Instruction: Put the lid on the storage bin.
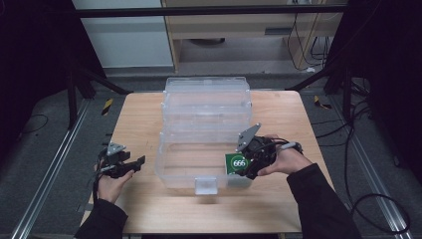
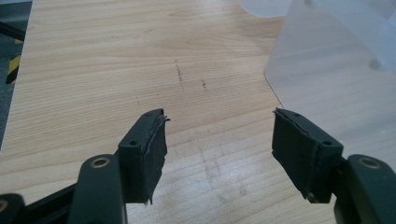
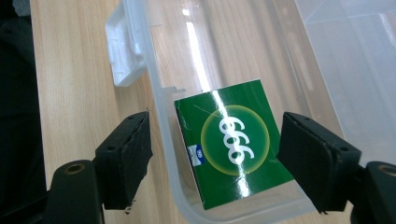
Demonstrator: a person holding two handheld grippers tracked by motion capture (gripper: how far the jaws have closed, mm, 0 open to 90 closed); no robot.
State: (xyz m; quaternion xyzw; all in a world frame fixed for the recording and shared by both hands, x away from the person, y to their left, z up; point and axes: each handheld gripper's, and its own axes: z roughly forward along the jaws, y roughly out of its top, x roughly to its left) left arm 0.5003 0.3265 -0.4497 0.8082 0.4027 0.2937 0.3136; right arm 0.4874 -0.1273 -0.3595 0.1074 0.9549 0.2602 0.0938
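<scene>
Green card, glossy and printed with a white 666, marks the thing in hand: a small green box (image 3: 233, 147) lying flat on the floor of the clear plastic bin (image 1: 174, 172), tucked into its near right corner against the front wall. The right gripper (image 1: 249, 164) hangs just above that corner, and in the right gripper view its 2 fingers (image 3: 123, 158) stand apart with nothing pressed between them; one sits outside the bin's wall, the other over the box's far edge, and neither touches the card. By the look of it the step is the placing of the box into the bin, with the box already down and let go. The next move likely calls for lifting the gripper clear without catching the rim or nudging the box.

On the near left of the wooden worktop (image 1: 144, 114), the left gripper (image 1: 134, 163) rests in the person's hand, well apart from the bin. Its fingers (image 2: 149, 154) are spread wide over bare wood and hold nothing.

The bin holds only this 1 box. A white latch tab (image 1: 206, 185) juts from the middle of its front wall. Farther back, the transparent lid (image 1: 206, 99) stands thrown open behind the bin, and whether it is hinged I cannot tell.
</scene>
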